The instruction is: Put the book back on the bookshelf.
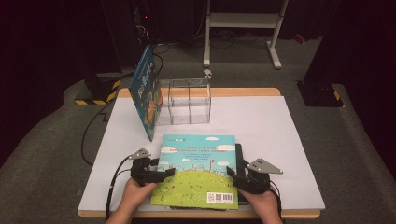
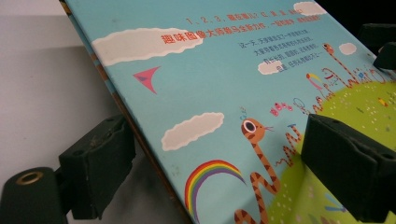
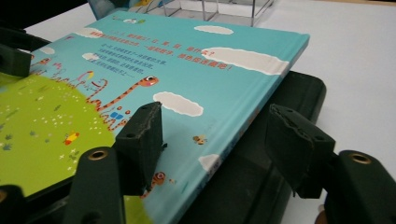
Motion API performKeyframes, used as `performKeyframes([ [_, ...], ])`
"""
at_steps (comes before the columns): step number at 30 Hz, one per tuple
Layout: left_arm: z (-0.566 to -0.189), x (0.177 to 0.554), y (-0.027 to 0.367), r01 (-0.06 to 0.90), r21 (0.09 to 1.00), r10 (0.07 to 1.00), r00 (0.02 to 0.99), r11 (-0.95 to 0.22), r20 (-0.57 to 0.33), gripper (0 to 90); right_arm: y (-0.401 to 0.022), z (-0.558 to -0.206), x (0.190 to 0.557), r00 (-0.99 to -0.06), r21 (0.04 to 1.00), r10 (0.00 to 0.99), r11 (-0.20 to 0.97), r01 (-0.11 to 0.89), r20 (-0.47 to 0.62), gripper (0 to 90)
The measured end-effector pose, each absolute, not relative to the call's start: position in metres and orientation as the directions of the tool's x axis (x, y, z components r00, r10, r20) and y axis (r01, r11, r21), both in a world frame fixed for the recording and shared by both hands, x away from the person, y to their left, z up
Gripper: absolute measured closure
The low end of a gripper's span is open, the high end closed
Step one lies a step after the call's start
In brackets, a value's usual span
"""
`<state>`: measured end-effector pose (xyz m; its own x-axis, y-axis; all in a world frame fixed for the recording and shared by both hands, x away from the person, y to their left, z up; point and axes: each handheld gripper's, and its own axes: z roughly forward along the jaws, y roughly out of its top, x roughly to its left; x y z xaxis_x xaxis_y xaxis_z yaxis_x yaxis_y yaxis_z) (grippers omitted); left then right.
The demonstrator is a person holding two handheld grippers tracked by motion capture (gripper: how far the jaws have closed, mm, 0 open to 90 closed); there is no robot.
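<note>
Gripping: neither; both sets of jaws straddle the picture book (image 1: 198,170) edges, pads off.
Left gripper (image 1: 161,175): wide apart.
Right gripper (image 1: 237,176): wide apart.
Book: lying on black tray (image 3: 285,121).

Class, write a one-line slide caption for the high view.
Two grippers flank a picture book before a clear box.

Dark lab, test table (image 1: 280,140), cabled rigs

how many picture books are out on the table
2. One picture book lies flat at the near edge between the left gripper and right gripper; another book stands tilted against the clear organizer. More may lie hidden under the flat one.
</note>
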<state>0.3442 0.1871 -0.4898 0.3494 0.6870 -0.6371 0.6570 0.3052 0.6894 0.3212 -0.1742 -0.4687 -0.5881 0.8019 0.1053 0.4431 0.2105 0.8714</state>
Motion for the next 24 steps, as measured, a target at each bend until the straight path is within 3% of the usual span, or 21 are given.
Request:
performKeyframes([
  [6, -0.491, 0.345, 0.187, 0.666, 0.682, 0.692, 0.339, 0.302, -0.638, 9.9, -0.170, -0.468, 0.328, -0.597, 0.849, 0.786, 0.197, 0.490, 0.162, 25.1],
  [24, -0.492, 0.346, 0.183, 0.672, 0.676, 0.696, 0.328, 0.304, -0.639, 9.2, -0.166, -0.465, 0.352, -0.601, 0.770, 0.749, 0.199, 0.606, 0.279, 18.3],
])
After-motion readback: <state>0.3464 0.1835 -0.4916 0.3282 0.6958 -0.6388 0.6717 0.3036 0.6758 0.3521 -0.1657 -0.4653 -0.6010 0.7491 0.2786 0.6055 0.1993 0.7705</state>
